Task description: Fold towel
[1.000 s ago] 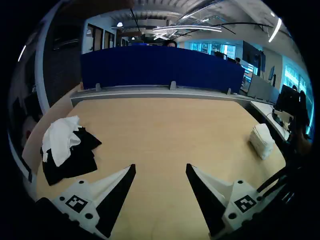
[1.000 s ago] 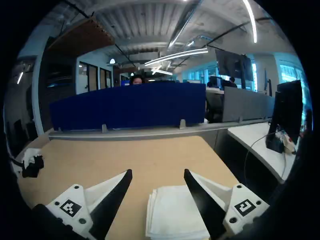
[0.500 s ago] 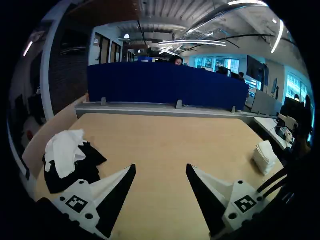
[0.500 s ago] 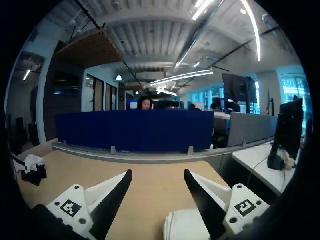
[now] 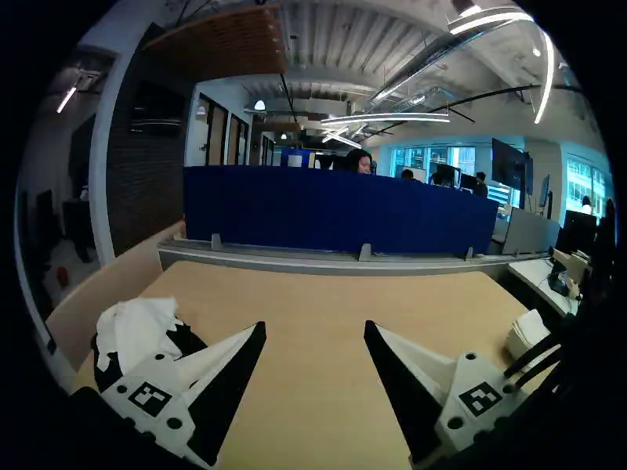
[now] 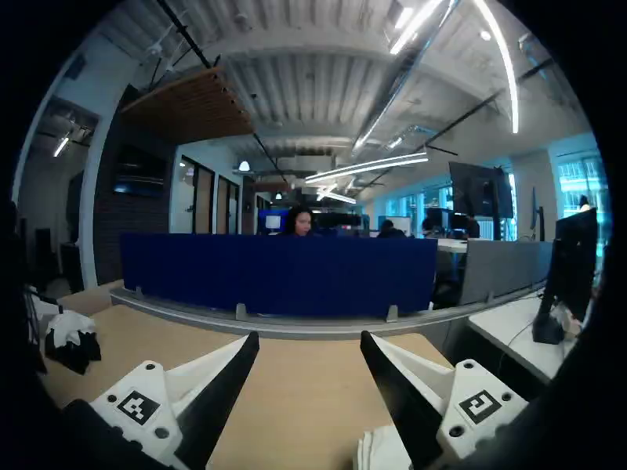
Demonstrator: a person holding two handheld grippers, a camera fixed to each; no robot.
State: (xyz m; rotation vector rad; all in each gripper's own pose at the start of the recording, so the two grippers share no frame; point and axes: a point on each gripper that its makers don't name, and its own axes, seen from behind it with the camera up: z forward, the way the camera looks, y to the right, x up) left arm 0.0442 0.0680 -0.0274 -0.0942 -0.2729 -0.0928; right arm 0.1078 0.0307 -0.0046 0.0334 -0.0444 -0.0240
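A crumpled white towel [image 5: 137, 333] lies on black cloths [image 5: 188, 341] at the left of the wooden table [image 5: 313, 313]; the same heap [image 6: 69, 338] sits far left in the right gripper view. A stack of folded white towels [image 5: 527, 333] rests at the table's right edge, and its corner [image 6: 384, 450] peeks out low between the right fingers. My left gripper [image 5: 313, 345] is open above the table, holding nothing. My right gripper [image 6: 308, 352] is open too, with nothing between its fingers.
A blue partition [image 5: 337, 211] on a grey rail closes the table's far side, with a person's head behind it. A neighbouring desk with a monitor [image 6: 568, 274] stands to the right. Bare tabletop [image 6: 306, 392] lies between the heap and the stack.
Both gripper views have tilted upward, so more ceiling shows and the table sits lower. The folded stack has slid down, nearly out of the right gripper view. Both grippers stayed open.
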